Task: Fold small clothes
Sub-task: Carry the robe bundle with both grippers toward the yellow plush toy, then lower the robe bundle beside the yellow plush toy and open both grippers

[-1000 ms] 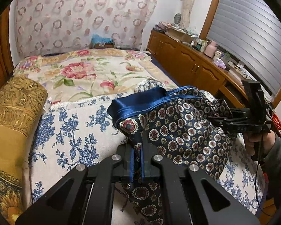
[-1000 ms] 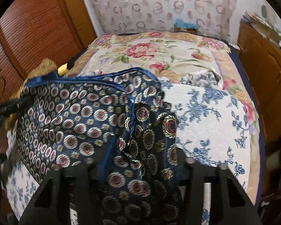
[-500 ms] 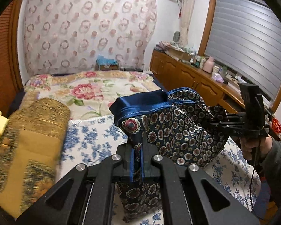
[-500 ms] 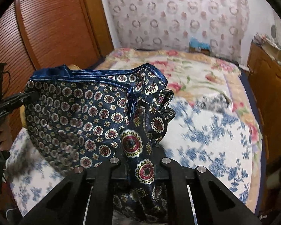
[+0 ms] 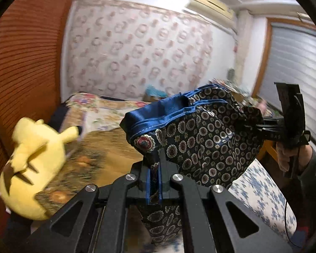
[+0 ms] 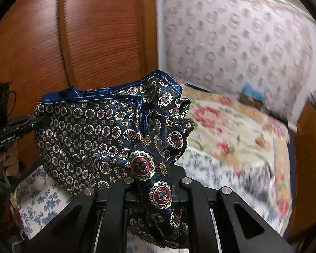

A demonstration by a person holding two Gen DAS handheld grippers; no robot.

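Observation:
A small dark blue satin garment (image 5: 202,139) with red and cream medallions and a plain blue waistband hangs in the air between both grippers. My left gripper (image 5: 154,168) is shut on one end of its waistband. My right gripper (image 6: 155,181) is shut on the other end, with cloth bunched over its fingers. In the left wrist view the right gripper (image 5: 284,126) shows at the right, held by a hand. In the right wrist view the left gripper (image 6: 21,126) shows at the left, and the garment (image 6: 99,130) spreads flat between them.
Below lies a bed with a blue-flowered white cover (image 5: 261,191) and a floral quilt (image 6: 231,130). A yellow plush toy (image 5: 31,158) lies on a golden cushion (image 5: 99,154) at the left. A wooden wardrobe (image 6: 84,31) stands behind.
Both grippers have lifted the garment high off the bed and tilted upward, so the wall and wardrobe now fill the views. The cloth hangs free, spread between them.

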